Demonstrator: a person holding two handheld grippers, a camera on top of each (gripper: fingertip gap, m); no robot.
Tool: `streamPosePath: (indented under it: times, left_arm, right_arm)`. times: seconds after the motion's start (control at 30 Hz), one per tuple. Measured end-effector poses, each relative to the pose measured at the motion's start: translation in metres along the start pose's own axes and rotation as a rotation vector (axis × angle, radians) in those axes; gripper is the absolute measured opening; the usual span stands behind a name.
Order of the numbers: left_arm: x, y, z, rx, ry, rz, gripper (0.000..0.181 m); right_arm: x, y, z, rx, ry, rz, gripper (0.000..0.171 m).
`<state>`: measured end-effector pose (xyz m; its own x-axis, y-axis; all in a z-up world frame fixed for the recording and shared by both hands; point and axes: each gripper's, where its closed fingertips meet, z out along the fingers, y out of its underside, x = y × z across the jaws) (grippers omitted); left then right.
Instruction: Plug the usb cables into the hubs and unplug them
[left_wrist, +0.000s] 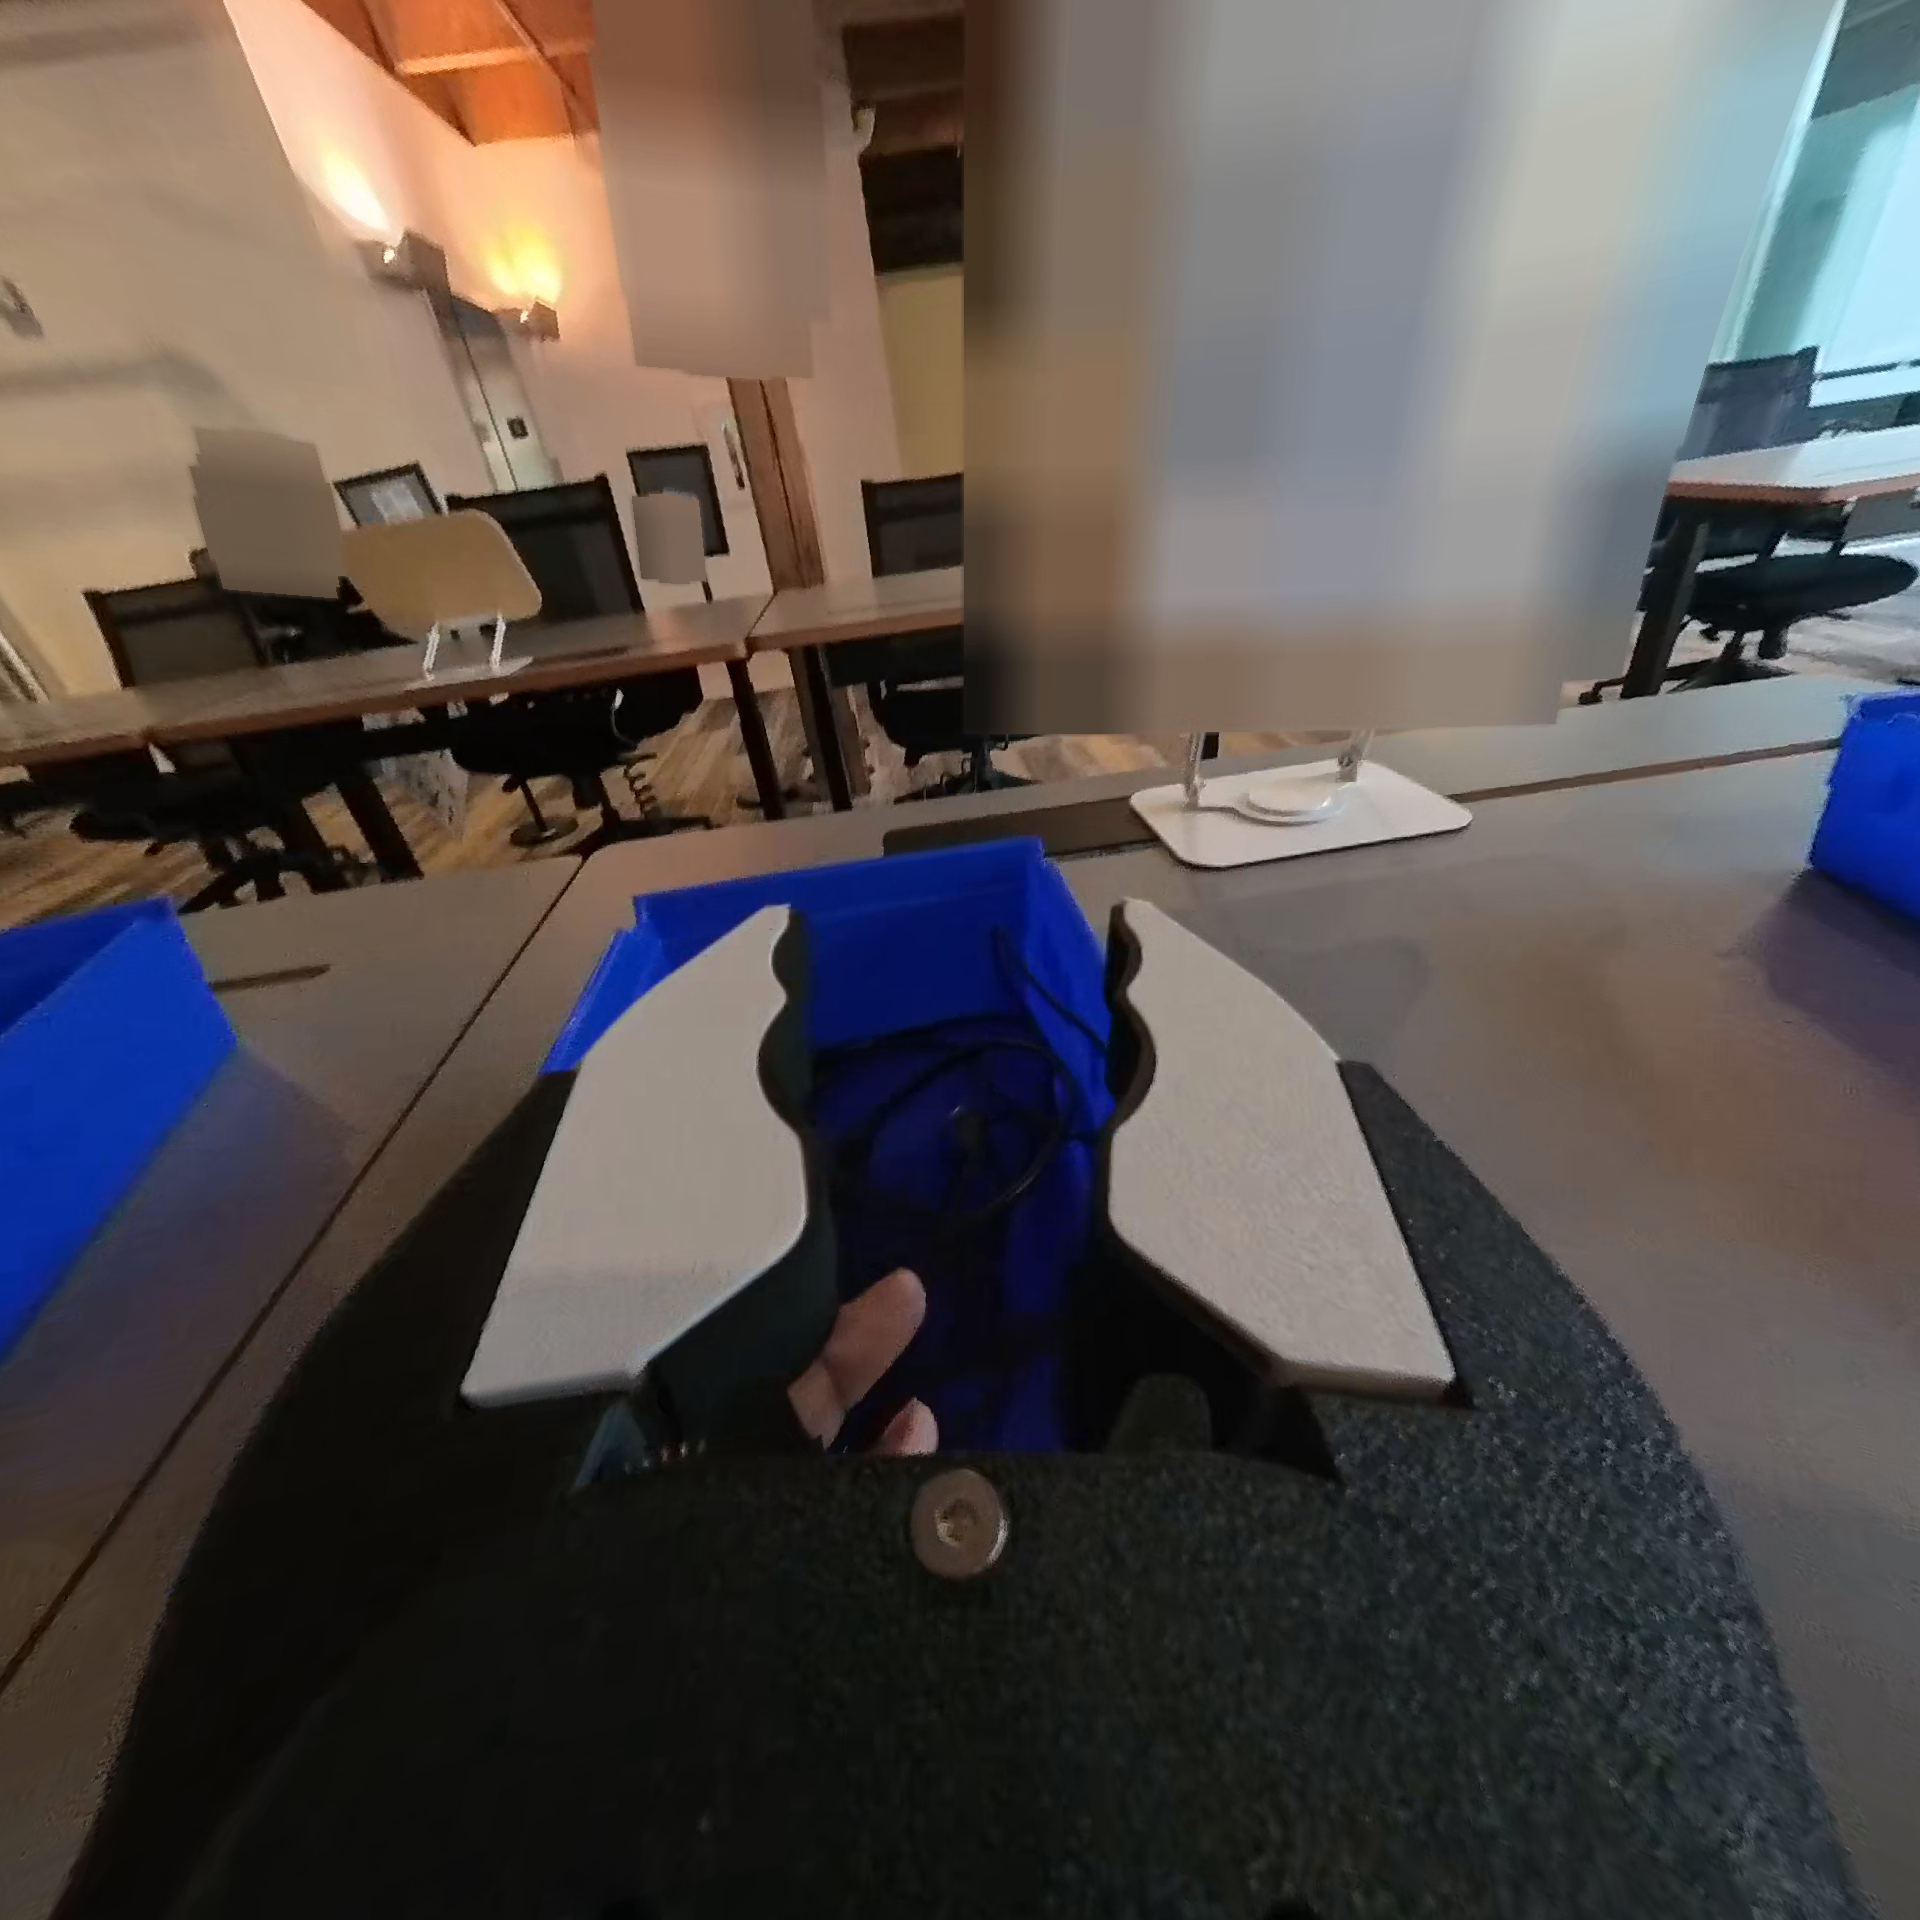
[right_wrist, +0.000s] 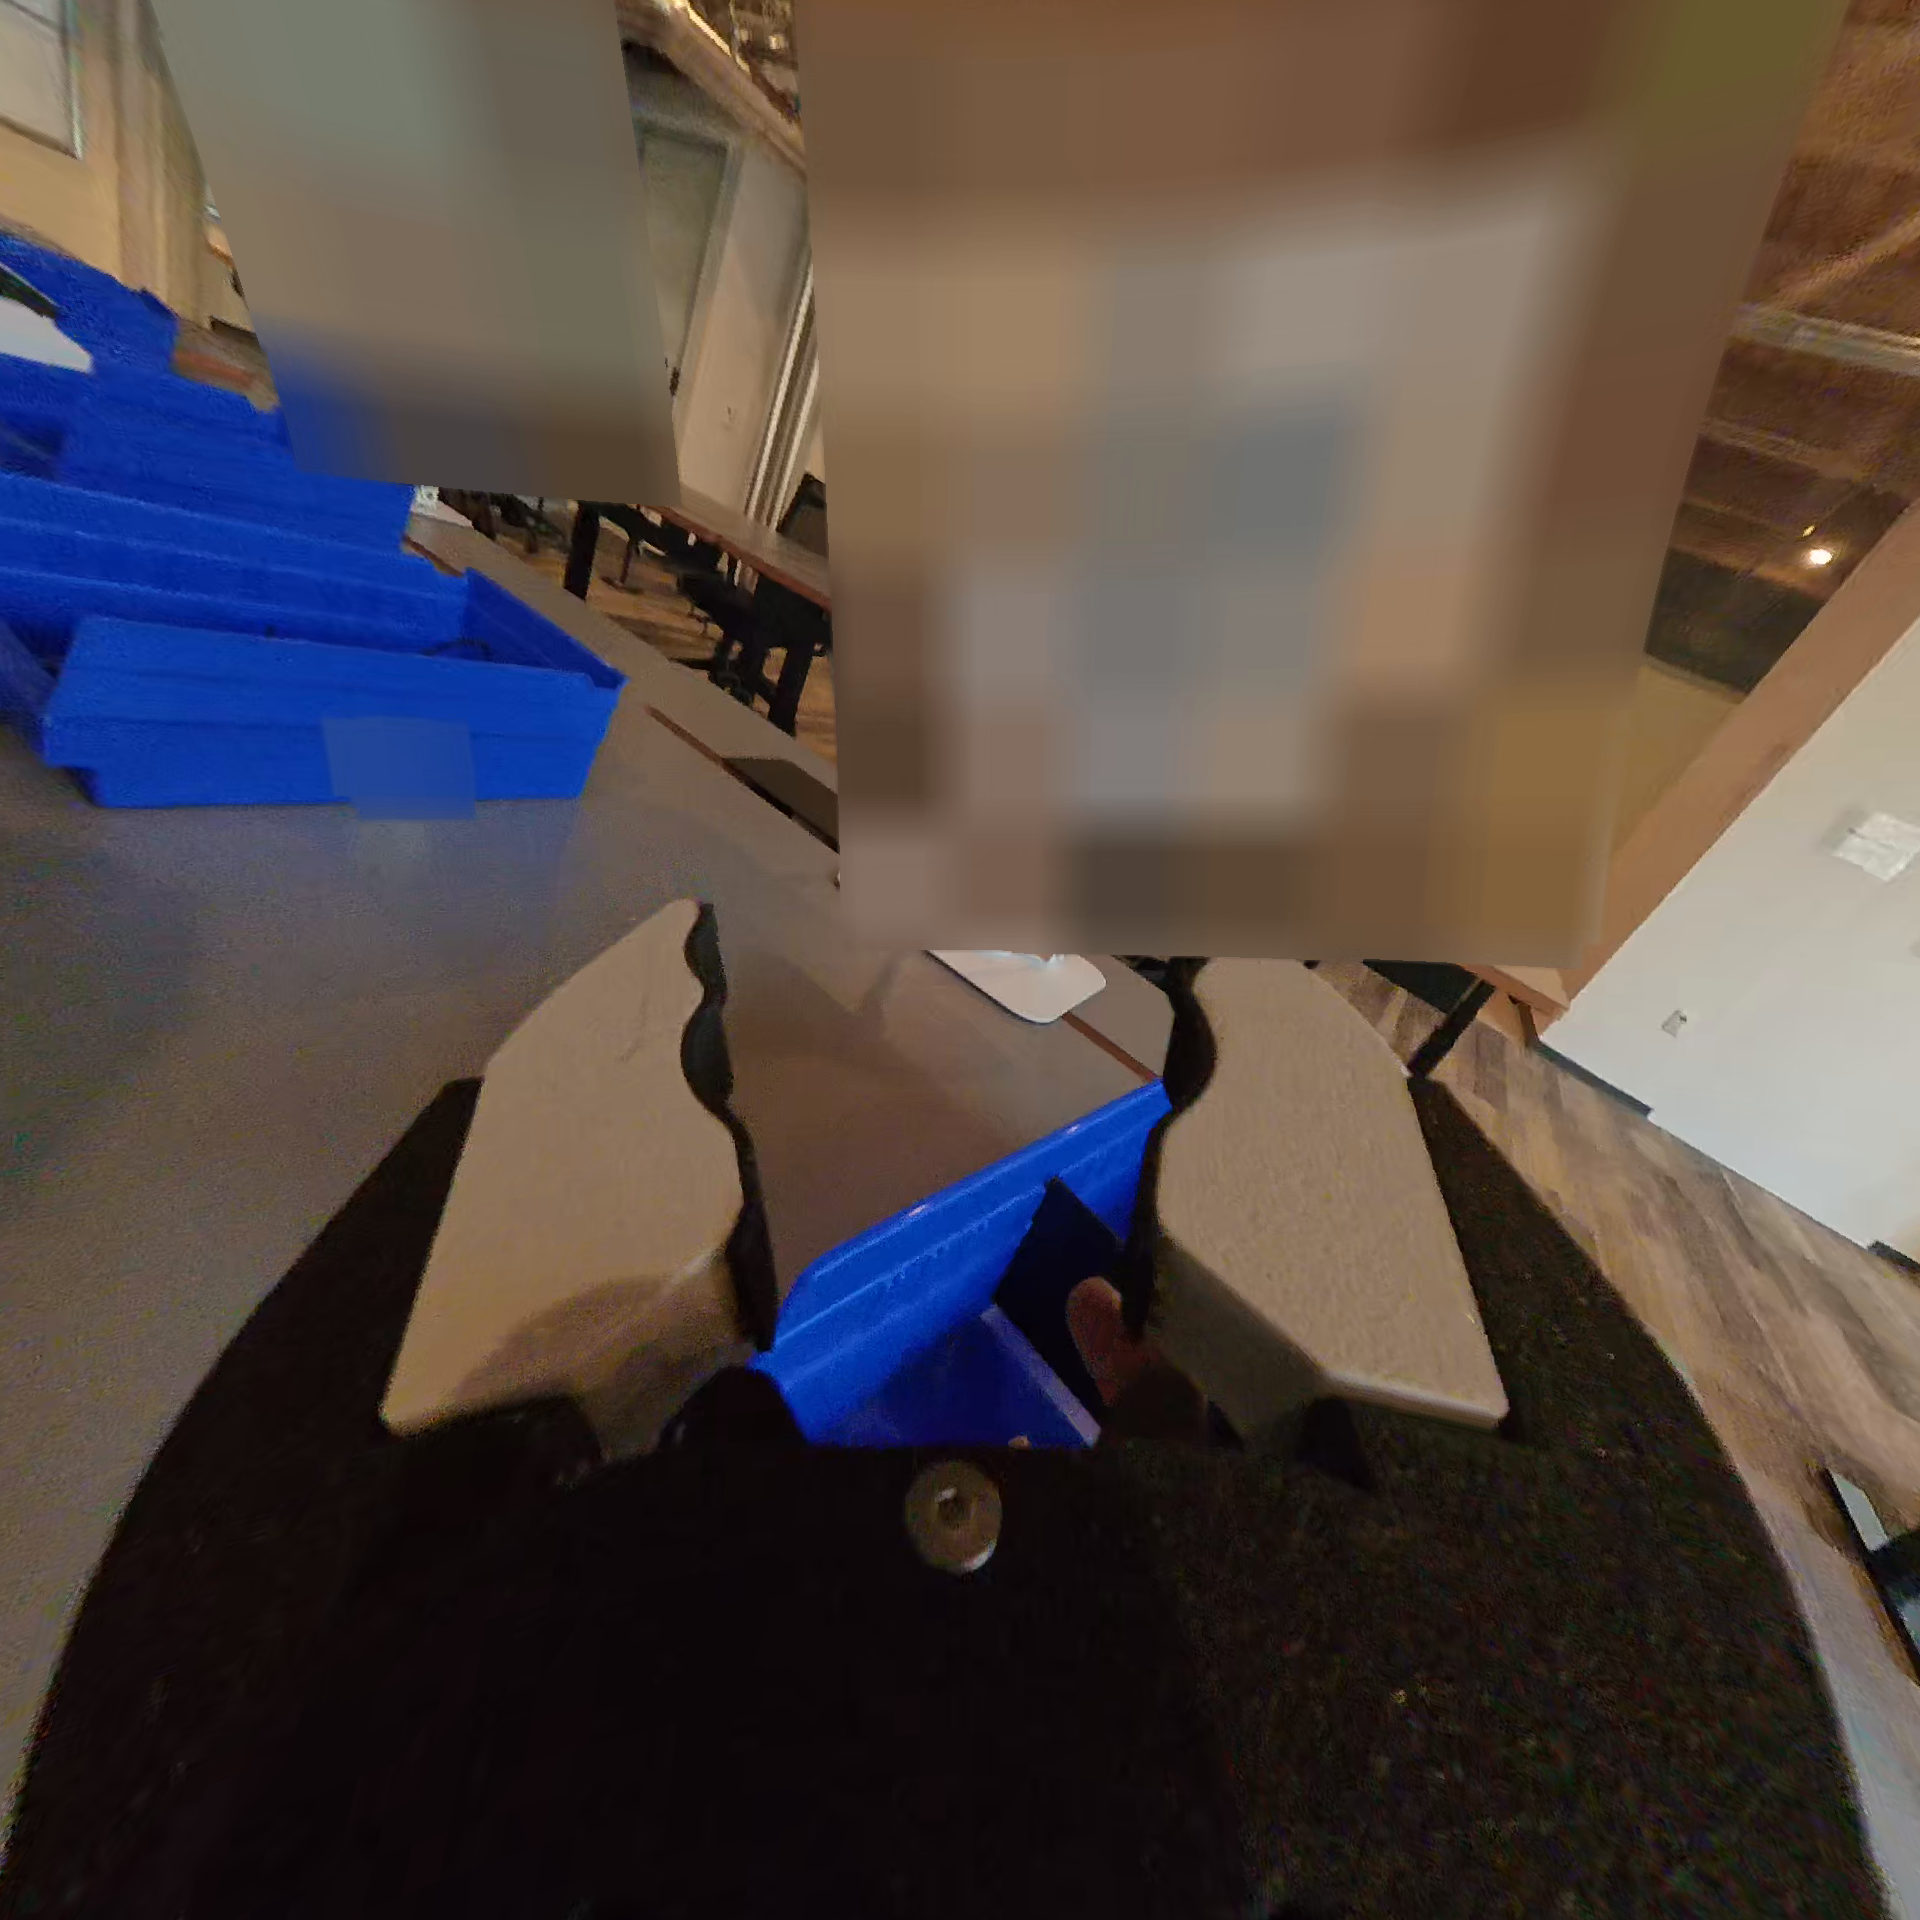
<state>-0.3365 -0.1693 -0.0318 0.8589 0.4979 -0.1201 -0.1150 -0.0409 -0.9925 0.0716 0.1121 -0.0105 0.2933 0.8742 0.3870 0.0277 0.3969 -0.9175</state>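
In the left wrist view a blue bin sits on the grey desk right under my left gripper. Thin black cables lie coiled on the bin's floor. The left gripper is open and empty, held above the bin, and the fingers of a hand show below it. In the right wrist view my right gripper is open and empty above the near corner of another blue bin. I see no hub in either view.
Several blue bins stand stacked at the left in the right wrist view. More blue bins flank the middle one in the left wrist view. A white stand base sits at the desk's far edge. Chairs and desks stand beyond. Left tips to right tips: about 50 cm.
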Motion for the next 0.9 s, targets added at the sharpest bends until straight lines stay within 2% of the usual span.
streamPosePath:
  times: [0.57, 0.67, 0.77, 0.9]
  left_arm:
    - [-0.016, 0.037, 0.011, -0.187, -0.105, 0.092, 0.055]
    - [-0.018, 0.050, 0.020, -0.269, -0.094, 0.137, 0.055]
    - [-0.028, 0.069, 0.031, -0.435, -0.057, 0.221, 0.055]
    - [-0.053, 0.075, 0.034, -0.614, -0.097, 0.337, 0.055]
  right_arm:
    - [0.028, 0.033, -0.002, -0.171, 0.118, 0.157, 0.076]
    - [0.035, 0.031, -0.010, -0.189, 0.135, 0.136, 0.076]
    - [0.041, 0.034, -0.018, -0.200, 0.142, 0.138, 0.076]
    - [0.051, 0.039, -0.026, -0.188, 0.159, 0.188, 0.071]
